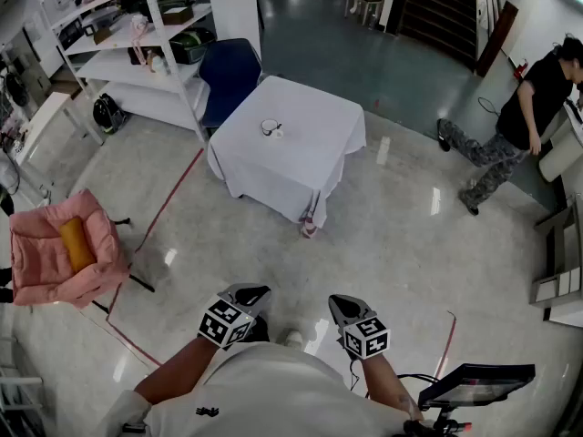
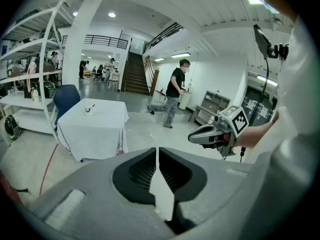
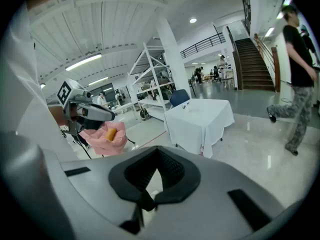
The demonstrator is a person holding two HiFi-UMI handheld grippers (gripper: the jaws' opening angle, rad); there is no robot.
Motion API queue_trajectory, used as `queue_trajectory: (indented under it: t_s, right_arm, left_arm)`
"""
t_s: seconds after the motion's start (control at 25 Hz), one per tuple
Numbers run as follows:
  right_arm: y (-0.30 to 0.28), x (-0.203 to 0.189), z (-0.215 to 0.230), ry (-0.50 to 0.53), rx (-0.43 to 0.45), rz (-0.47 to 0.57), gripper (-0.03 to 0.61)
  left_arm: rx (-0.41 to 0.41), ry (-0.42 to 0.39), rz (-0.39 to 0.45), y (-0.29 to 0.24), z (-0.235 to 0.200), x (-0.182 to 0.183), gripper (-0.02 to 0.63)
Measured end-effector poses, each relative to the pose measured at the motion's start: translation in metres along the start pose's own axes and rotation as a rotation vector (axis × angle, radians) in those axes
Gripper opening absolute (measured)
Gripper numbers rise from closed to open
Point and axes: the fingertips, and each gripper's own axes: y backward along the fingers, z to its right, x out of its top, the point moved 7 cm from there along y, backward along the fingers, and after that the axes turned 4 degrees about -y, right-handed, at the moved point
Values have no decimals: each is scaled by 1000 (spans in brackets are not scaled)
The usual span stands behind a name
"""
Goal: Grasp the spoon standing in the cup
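Note:
A small cup (image 1: 271,128) with a spoon standing in it sits on a table draped in white cloth (image 1: 301,167), several steps ahead of me. In the left gripper view the cup (image 2: 88,109) is tiny, at the far left. The right gripper view shows the cup (image 3: 186,105) near the centre. My left gripper (image 1: 252,291) and right gripper (image 1: 341,303) are both held close to my body, far from the table. Each has its jaws together with nothing between them. The left gripper view (image 2: 157,151) and right gripper view (image 3: 159,151) also show shut jaws.
A person (image 1: 515,116) walks across the floor at the right. A pink seat (image 1: 36,244) with an orange cushion stands at the left. A blue chair (image 1: 228,76) and white shelves (image 1: 137,66) stand behind the table. A screen on a stand (image 1: 474,385) is at my right.

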Motion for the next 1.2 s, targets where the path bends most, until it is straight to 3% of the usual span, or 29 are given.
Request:
queue_trajectory:
  t_s: [0.2,0.4,0.6,1.0,1.2]
  right_arm:
    - [-43,44,12,57,11,17,6]
    - [-107,94,16,81,11,-6,6]
    - [-185,158,17,173,14,-71,6]
    - [-305,250,38,110,5,-54,9]
    - [-370,287,81,41,19,-56,87]
  left_arm:
    - [14,24,78,-6,-51,24,27]
    - [30,62,114,-11,-129,41,27]
    - [48,85,163,-6,-219,72,27]
    - [68,98,135,-1,-347,92,26]
    - [93,138,156,-19,-388,111,28]
